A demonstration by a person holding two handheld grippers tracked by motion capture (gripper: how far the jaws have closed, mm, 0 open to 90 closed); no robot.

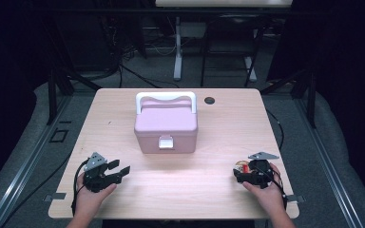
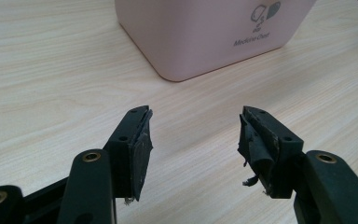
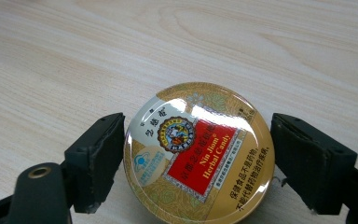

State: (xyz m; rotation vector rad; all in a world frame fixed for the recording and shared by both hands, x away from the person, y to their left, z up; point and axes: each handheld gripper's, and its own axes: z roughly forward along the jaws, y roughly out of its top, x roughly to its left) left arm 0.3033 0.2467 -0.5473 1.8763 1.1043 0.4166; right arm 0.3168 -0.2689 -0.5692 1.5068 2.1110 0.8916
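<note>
Near the table's (image 1: 218,123) right front edge, the right gripper (image 3: 198,154) clamps a round gold candy tin (image 3: 199,154). The left gripper (image 2: 193,135) gapes apart, bare wood between it and the closed pink plastic medicine chest (image 1: 166,124).

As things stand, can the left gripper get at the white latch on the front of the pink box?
Probably yes. The left gripper is open and holds nothing, and only bare table lies between it and the pink box. The white latch faces the person, nothing covering it.
</note>
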